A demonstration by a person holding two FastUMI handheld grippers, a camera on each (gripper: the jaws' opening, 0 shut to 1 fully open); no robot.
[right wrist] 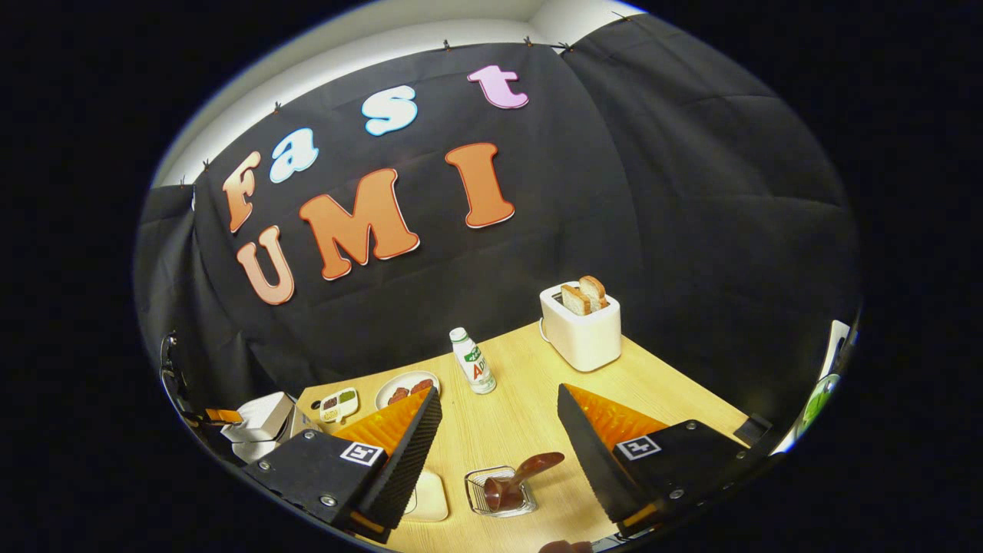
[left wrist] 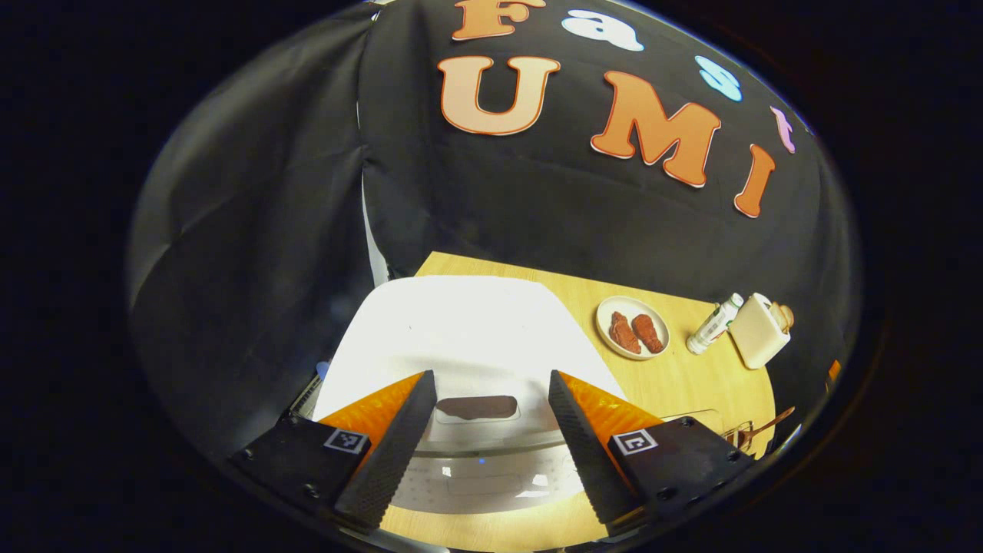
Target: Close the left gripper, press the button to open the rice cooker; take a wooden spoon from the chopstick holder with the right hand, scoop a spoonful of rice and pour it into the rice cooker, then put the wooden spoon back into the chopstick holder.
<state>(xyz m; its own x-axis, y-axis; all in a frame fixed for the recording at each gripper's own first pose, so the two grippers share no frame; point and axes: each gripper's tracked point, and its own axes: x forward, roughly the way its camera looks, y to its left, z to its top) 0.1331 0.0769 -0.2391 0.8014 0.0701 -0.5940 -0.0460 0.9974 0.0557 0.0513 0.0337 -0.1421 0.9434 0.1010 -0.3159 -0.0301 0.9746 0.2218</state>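
A white rice cooker (left wrist: 461,330) with its lid down sits just ahead of my left gripper (left wrist: 490,378). That gripper is open, and the cooker's dark lid button (left wrist: 478,407) shows between its two fingers. In the right gripper view, my right gripper (right wrist: 499,390) hangs open above the table with nothing in it. Below it stands a small wire chopstick holder (right wrist: 491,499) with a brown wooden spoon (right wrist: 534,465) leaning out of it. The holder (left wrist: 743,435) also appears at the right edge of the left gripper view. The cooker (right wrist: 265,418) is at the far left of the right gripper view.
On the wooden table (right wrist: 530,399) stand a white toaster (right wrist: 581,330) with two bread slices, a small bottle (right wrist: 472,361), a plate of red meat pieces (right wrist: 405,390) and a small divided dish (right wrist: 339,403). A pale container (right wrist: 428,498) lies beside the holder.
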